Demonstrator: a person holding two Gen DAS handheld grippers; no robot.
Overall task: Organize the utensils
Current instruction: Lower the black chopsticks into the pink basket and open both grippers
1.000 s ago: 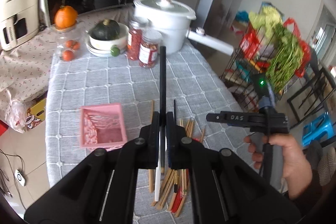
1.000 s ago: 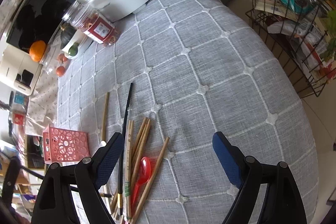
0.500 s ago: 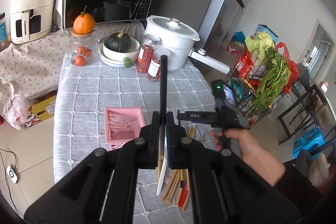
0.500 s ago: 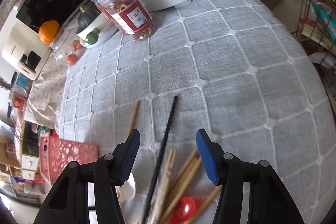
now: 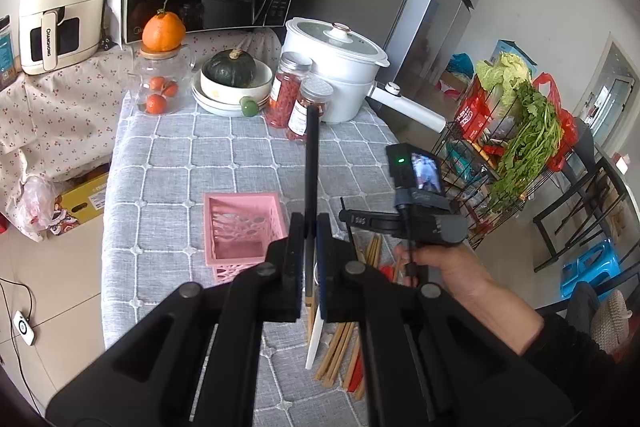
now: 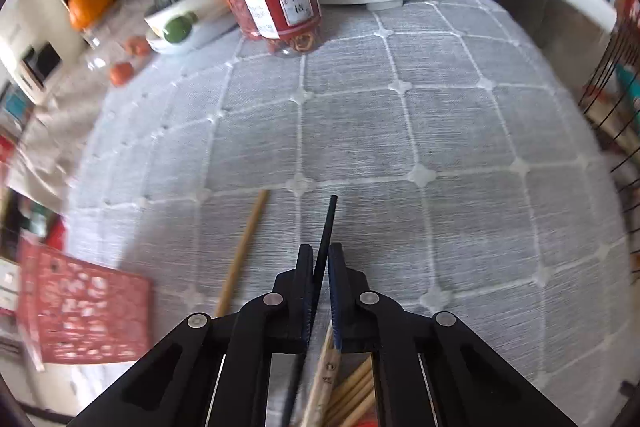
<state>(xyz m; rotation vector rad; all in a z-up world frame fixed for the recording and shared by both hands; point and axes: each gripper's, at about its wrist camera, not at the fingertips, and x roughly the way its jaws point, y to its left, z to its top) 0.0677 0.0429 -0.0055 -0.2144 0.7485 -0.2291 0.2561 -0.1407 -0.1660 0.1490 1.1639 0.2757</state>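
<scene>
On the tablecloth [image 6: 440,131], two grippers' jaws each clamp one black chopstick [image 6: 327,231].

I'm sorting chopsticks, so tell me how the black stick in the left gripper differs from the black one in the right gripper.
The left gripper holds its black chopstick raised off the table; the right gripper pinches its thinner black chopstick low over the grey tablecloth, next to the wooden pile. The left stick juts far past its fingers; the right one shows a shorter tip. Both are dark, straight and clamped between shut jaws.
</scene>
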